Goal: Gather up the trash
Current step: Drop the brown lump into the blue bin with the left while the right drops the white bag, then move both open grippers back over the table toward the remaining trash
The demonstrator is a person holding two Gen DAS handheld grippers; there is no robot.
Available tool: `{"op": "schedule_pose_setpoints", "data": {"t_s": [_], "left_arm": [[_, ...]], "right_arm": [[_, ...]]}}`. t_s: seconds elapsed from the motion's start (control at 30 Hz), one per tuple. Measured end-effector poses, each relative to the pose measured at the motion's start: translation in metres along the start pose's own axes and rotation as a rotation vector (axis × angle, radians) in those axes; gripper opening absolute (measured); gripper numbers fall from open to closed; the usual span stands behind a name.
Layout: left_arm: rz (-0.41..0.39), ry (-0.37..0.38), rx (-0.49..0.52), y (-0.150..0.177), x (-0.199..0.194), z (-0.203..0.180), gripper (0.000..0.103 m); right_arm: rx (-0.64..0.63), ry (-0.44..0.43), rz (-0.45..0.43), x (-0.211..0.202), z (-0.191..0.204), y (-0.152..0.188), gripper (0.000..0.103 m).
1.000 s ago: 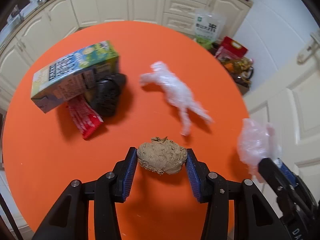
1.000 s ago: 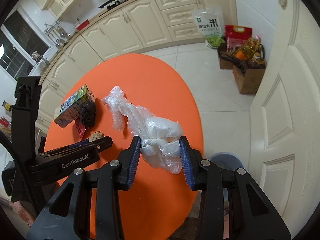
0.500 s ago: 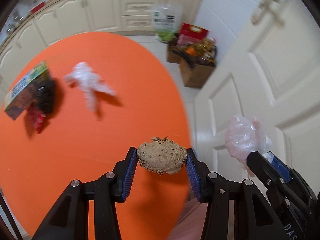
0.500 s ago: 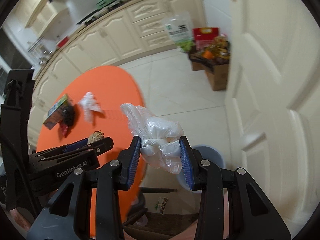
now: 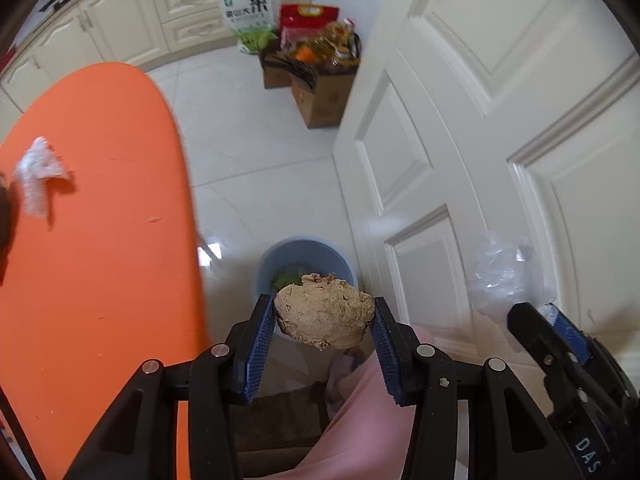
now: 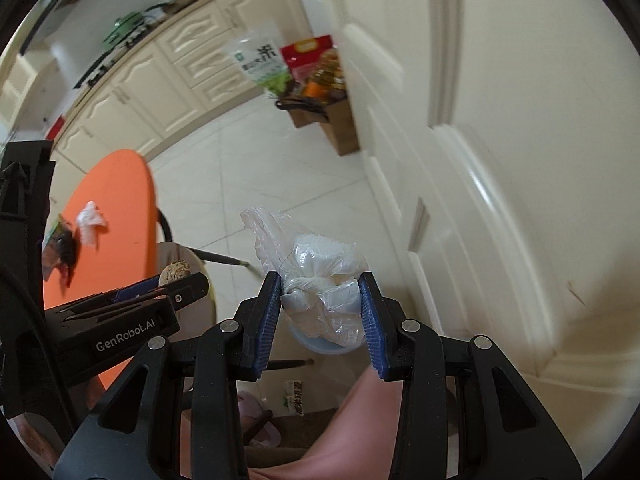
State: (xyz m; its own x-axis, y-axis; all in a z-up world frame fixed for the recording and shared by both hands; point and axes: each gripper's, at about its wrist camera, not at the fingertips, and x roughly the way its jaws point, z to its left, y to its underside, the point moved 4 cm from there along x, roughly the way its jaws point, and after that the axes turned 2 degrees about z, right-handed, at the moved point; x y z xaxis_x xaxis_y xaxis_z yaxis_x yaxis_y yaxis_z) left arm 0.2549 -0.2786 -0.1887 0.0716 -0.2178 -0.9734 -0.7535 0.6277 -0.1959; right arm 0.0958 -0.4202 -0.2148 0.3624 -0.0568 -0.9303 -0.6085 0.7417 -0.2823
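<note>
My left gripper is shut on a brown crumpled lump and holds it in the air above a light blue bin on the floor. My right gripper is shut on a clear crumpled plastic bag, also over the bin, which is mostly hidden behind the bag. The bag also shows in the left wrist view. A white plastic scrap lies on the orange table. A carton and dark trash lie at the table's far side.
A white panelled door stands close on the right. Cardboard boxes with groceries and a rice bag sit on the tiled floor by cream cabinets. A chair and a pink-clothed leg are below the grippers.
Both grippers have swung right, off the orange table and out over the floor, with their loads still held. The blue bin has come into view below them.
</note>
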Motion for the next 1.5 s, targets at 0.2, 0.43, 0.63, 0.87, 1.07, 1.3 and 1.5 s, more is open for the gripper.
{"op": "schedule_pose_setpoints", "data": {"t_s": [0.2, 0.43, 0.63, 0.87, 1.07, 1.3, 1.5], "left_arm": [[0.061, -0.042, 0.018, -0.017, 0.017, -0.003, 0.048], [0.050, -0.039, 0.013, -0.028, 0.019, -0.006, 0.056], [0.036, -0.052, 0.008, -0.022, 0.007, 0.005, 0.058], [0.012, -0.039, -0.021, -0.009, -0.015, 0.019, 0.060], [-0.011, -0.035, -0.044, 0.000, -0.029, 0.028, 0.060], [-0.027, -0.017, -0.041, 0.014, -0.051, 0.039, 0.060], [-0.058, -0.019, -0.068, 0.028, -0.075, 0.059, 0.060]], "right_arm": [[0.018, 0.010, 0.005, 0.002, -0.013, -0.003, 0.037], [0.023, -0.001, 0.030, 0.013, -0.011, -0.001, 0.037], [-0.001, -0.023, 0.056, 0.023, 0.006, 0.001, 0.037], [-0.024, -0.071, 0.064, 0.023, 0.026, -0.001, 0.044], [-0.027, -0.072, 0.047, 0.016, 0.033, -0.002, 0.046], [-0.044, -0.072, 0.036, 0.008, 0.040, -0.002, 0.046], [-0.106, -0.079, 0.013, -0.007, 0.067, 0.001, 0.049]]}}
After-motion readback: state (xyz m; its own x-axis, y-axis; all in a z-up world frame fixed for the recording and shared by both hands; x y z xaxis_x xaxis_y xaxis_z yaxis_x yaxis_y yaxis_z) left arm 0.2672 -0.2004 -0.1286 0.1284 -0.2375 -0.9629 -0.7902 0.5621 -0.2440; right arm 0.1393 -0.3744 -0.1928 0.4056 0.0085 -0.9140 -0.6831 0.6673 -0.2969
